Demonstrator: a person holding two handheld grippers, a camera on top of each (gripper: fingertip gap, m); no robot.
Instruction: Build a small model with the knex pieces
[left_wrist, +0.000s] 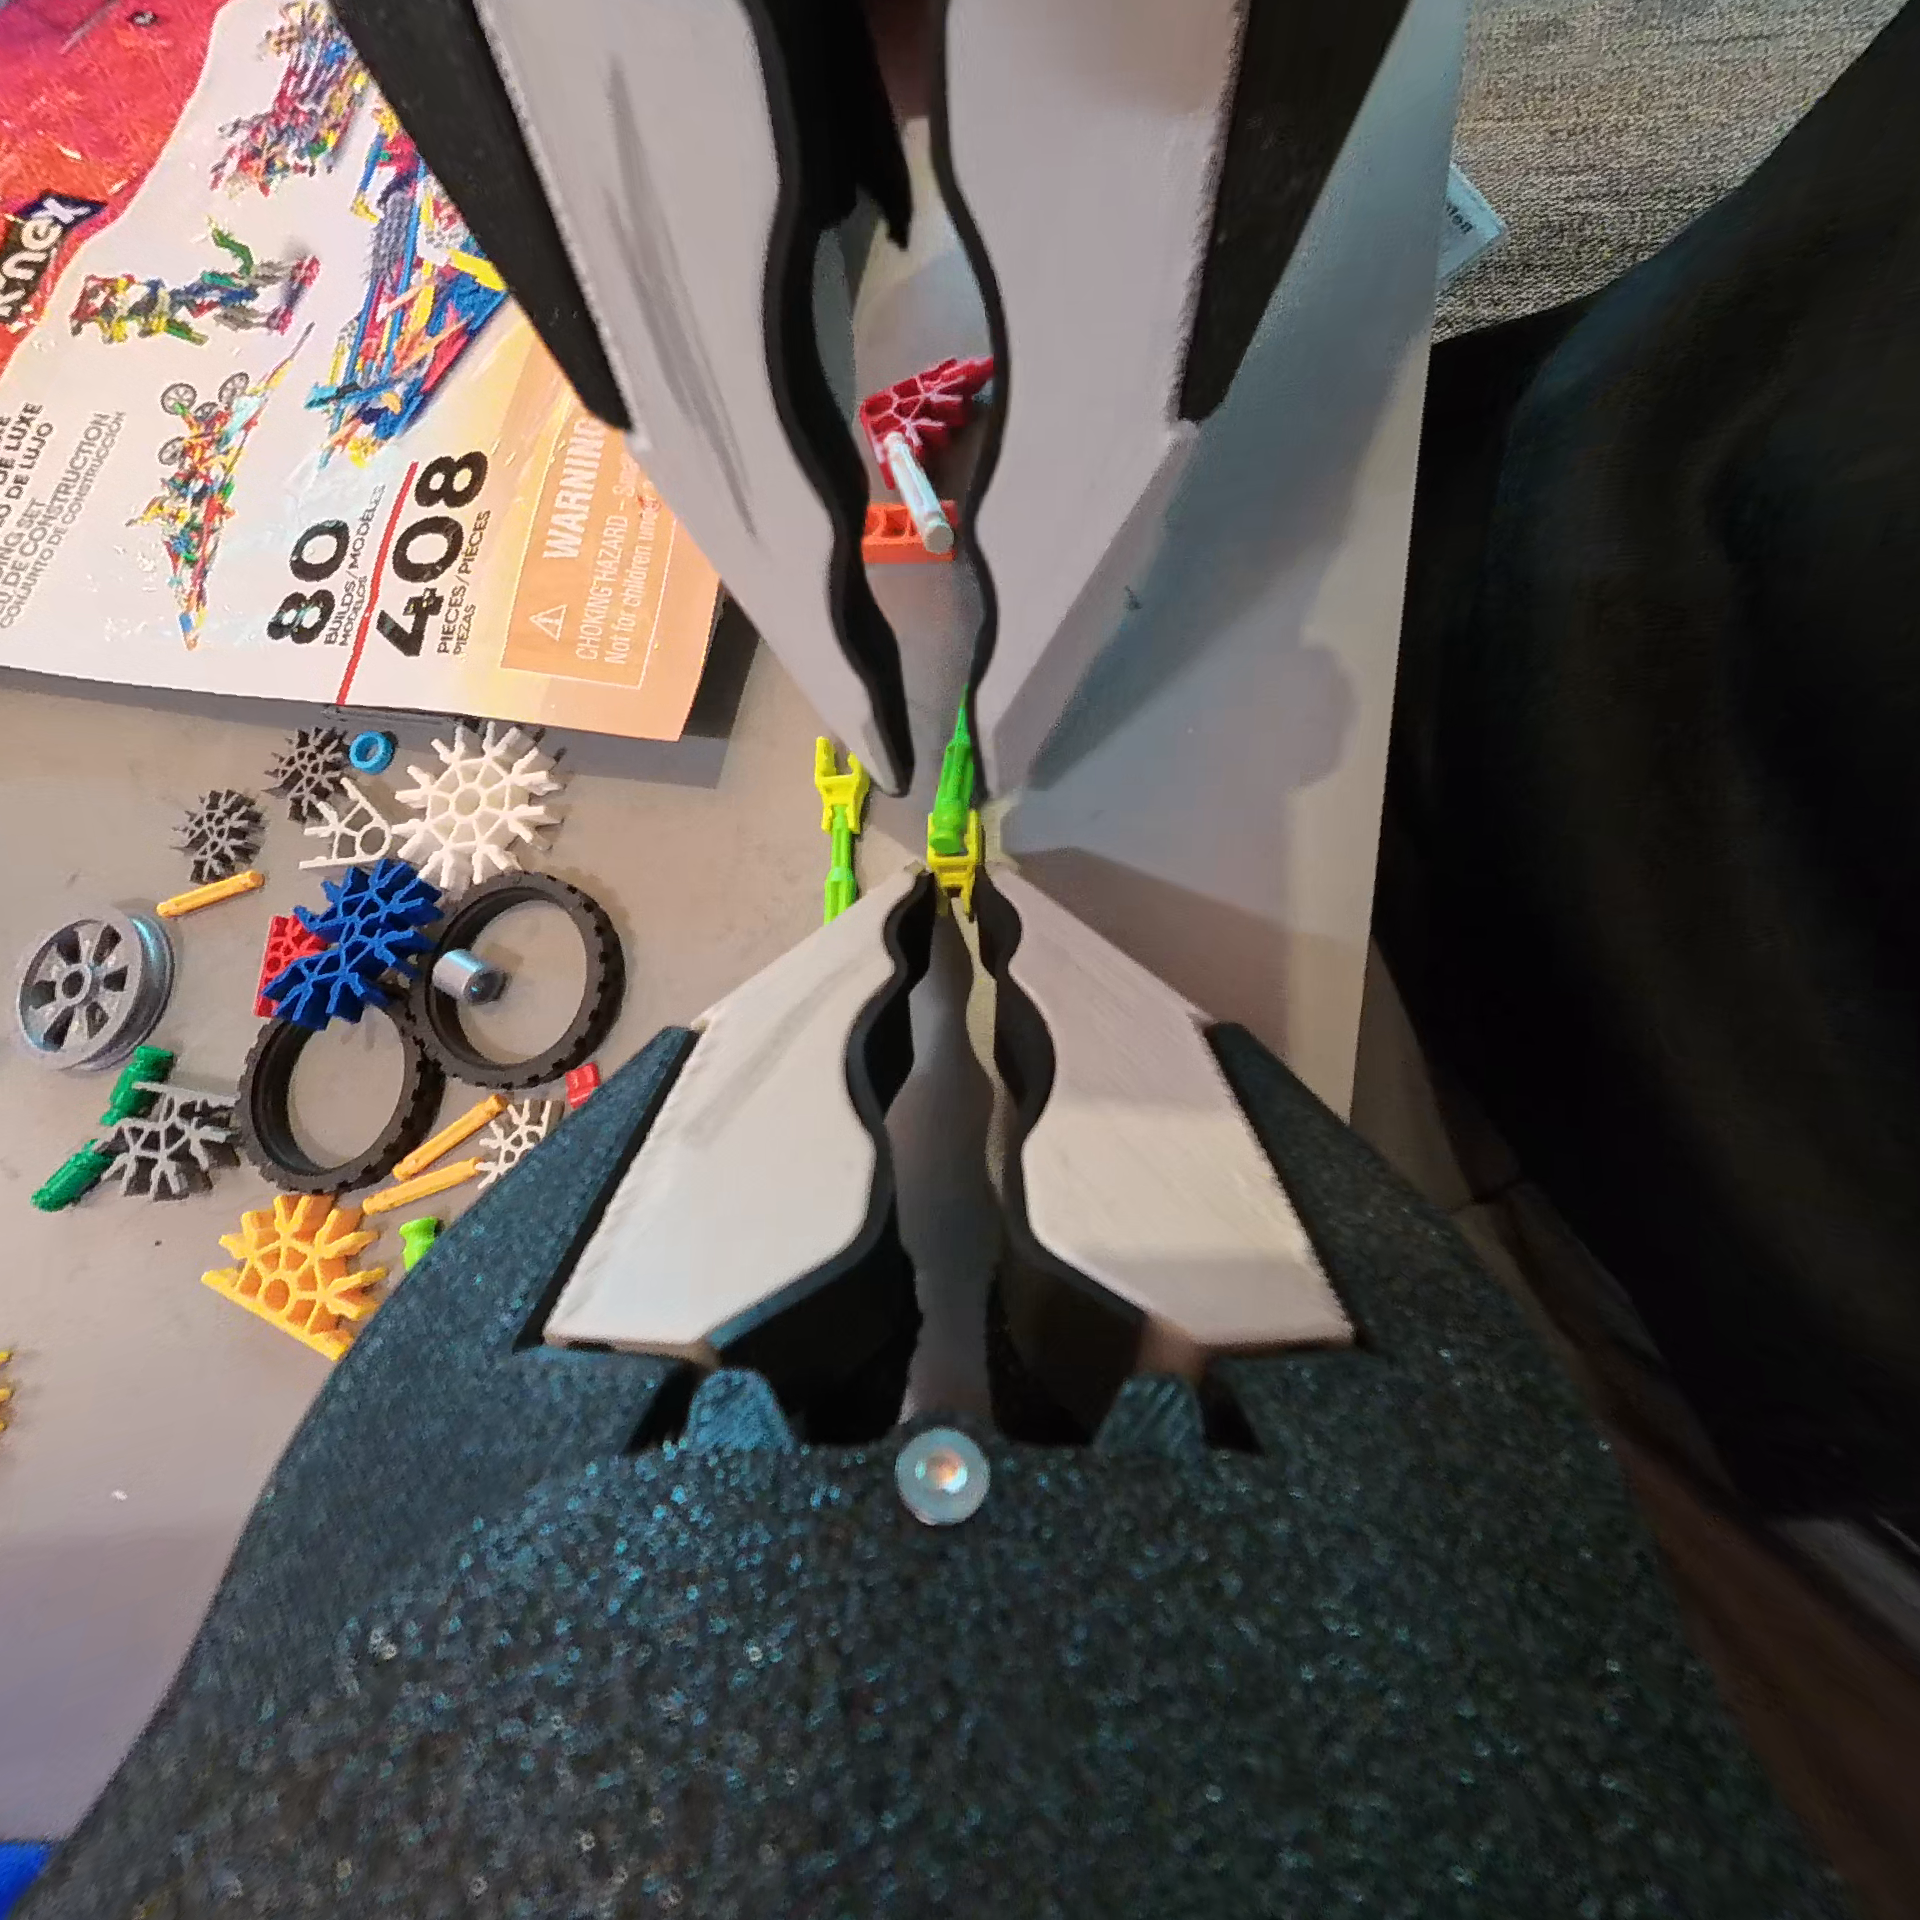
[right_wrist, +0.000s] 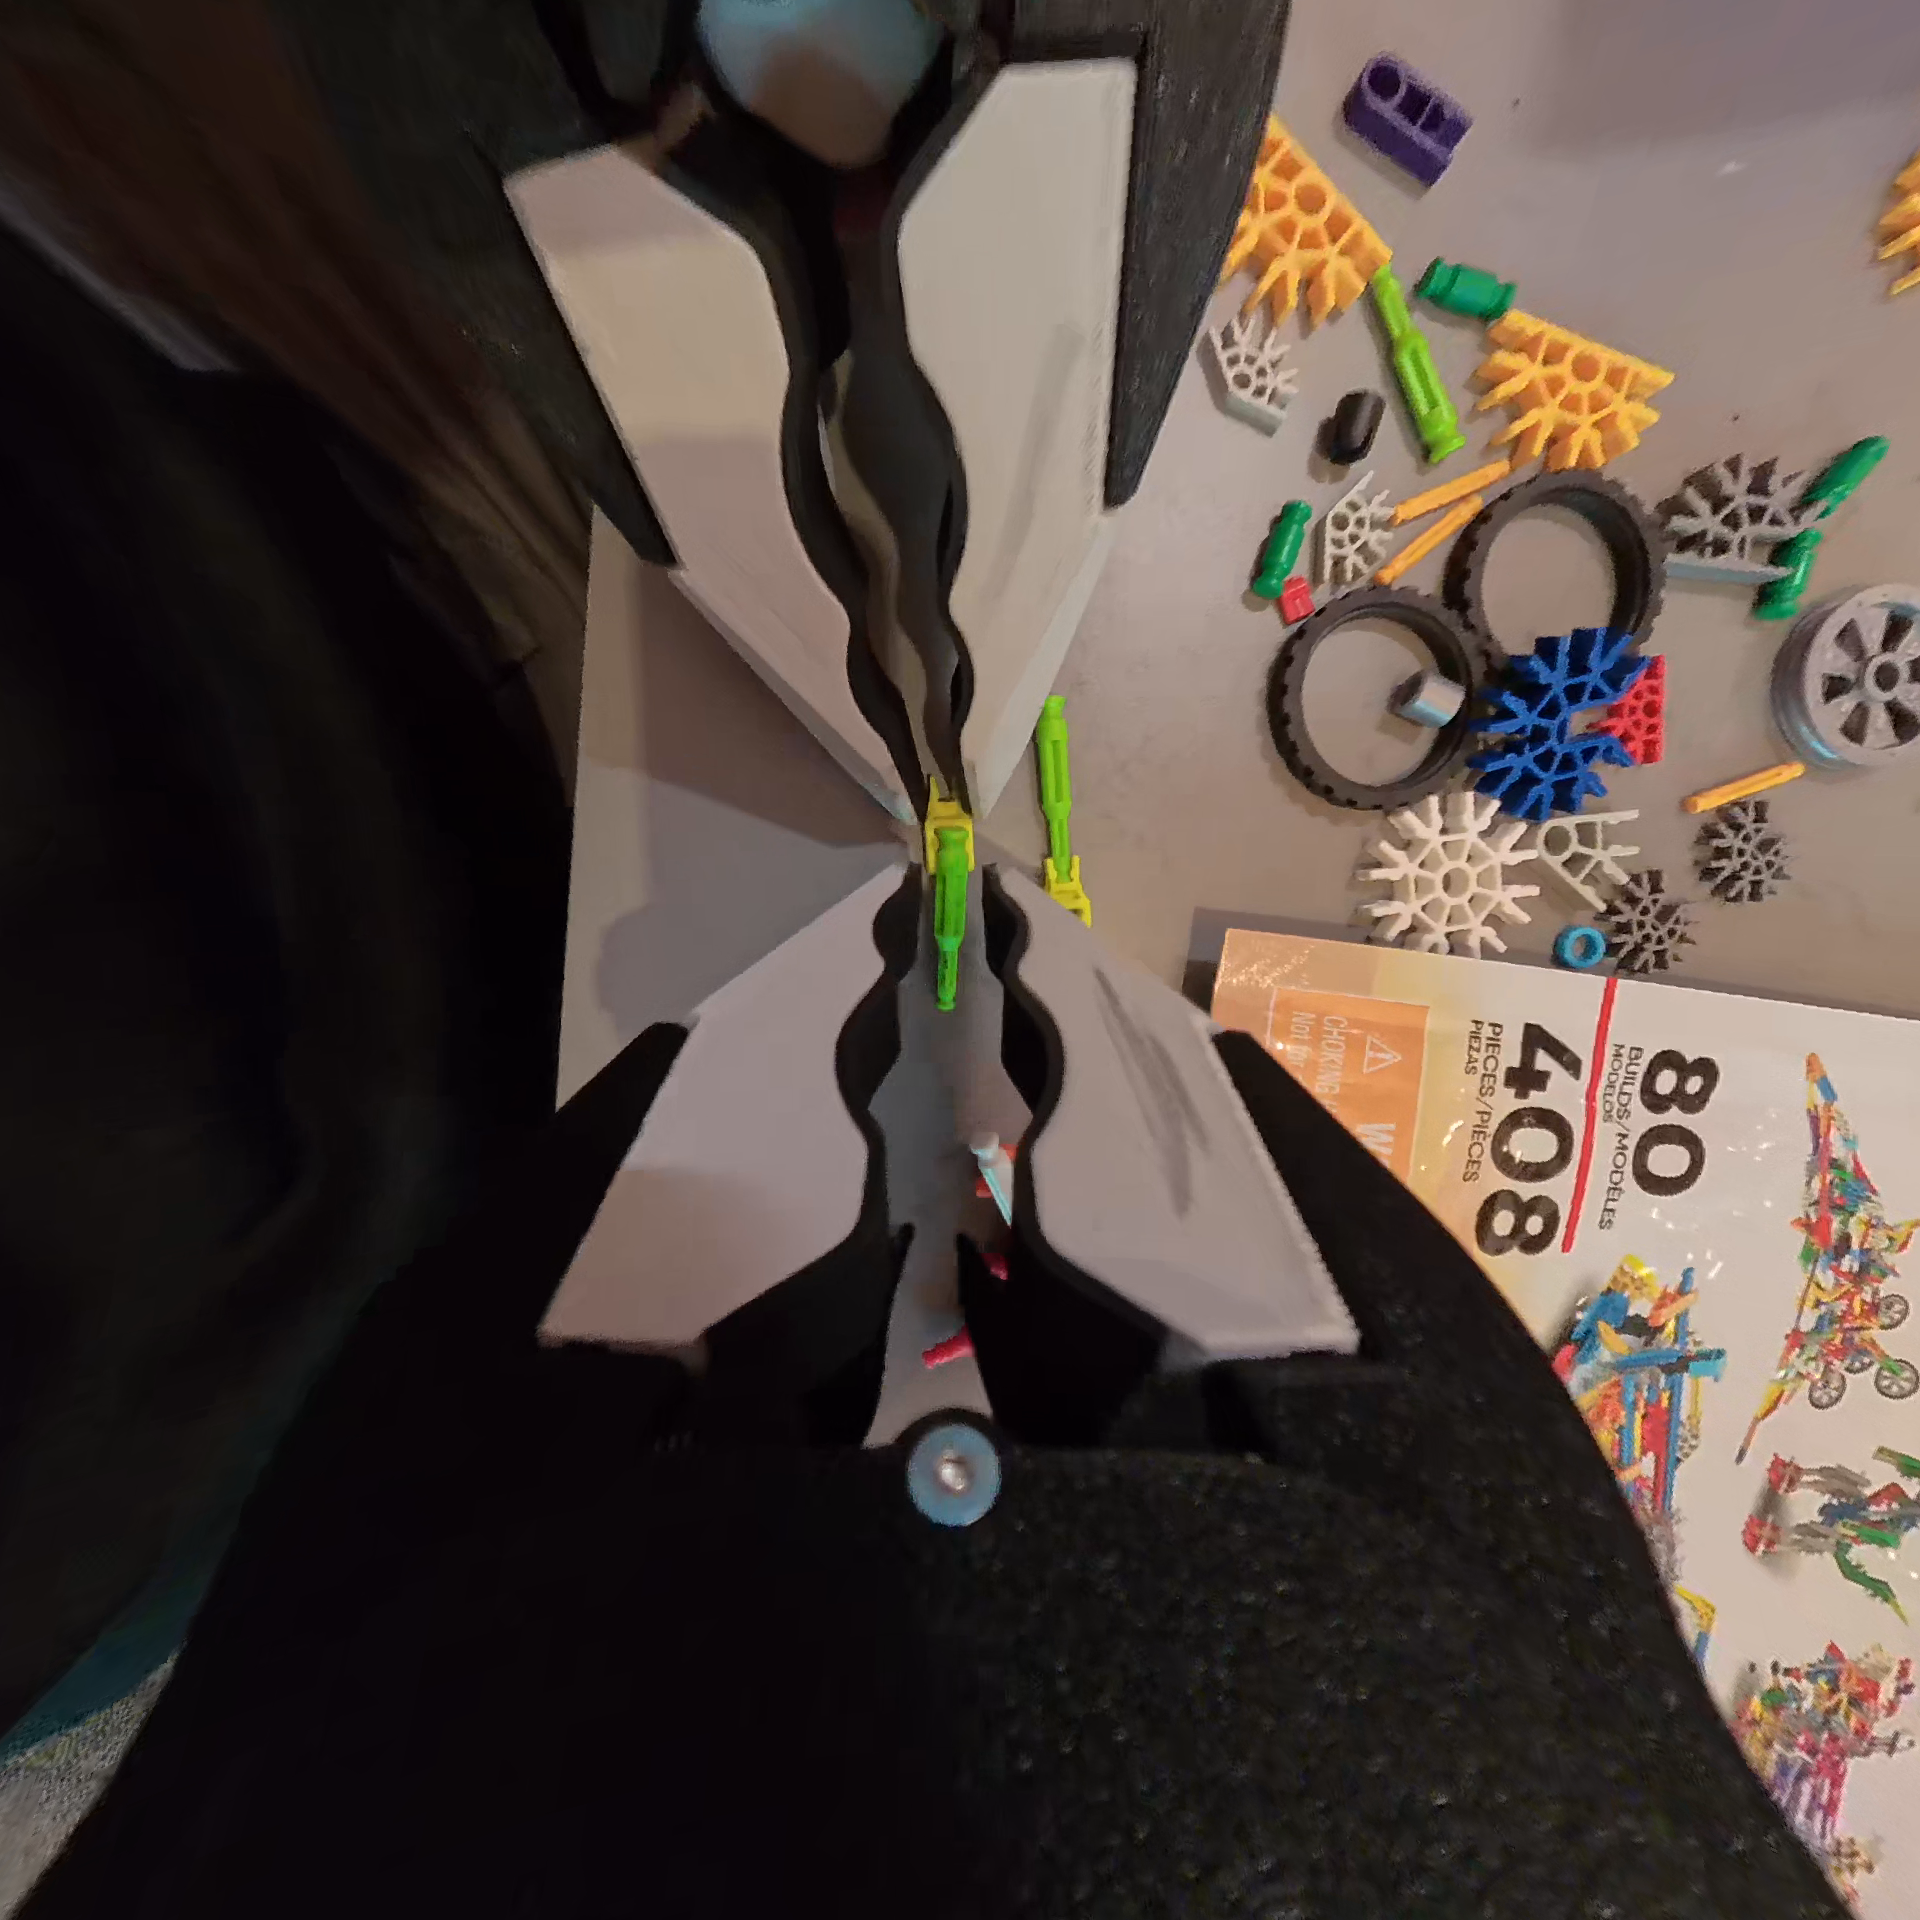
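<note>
Two grippers meeting tip to tip over a grey table (left_wrist: 717, 821).
Left gripper (left_wrist: 954, 891) pinches the yellow clip (left_wrist: 954, 857); right gripper (right_wrist: 945, 902) pinches the green rod (right_wrist: 948, 904), their long axes collinear.

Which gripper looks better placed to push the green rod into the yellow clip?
The right gripper, probably: its jaws hold the green rod lengthwise, pointed at the yellow clip, which the left gripper grips at its tips.

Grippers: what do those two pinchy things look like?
Both grippers, left and right, look alike: a speckled black body with a round silver screw in the middle, and two pale grey wedge-shaped jaws lined with wavy black rubber. No cables or sleeves show.
</note>
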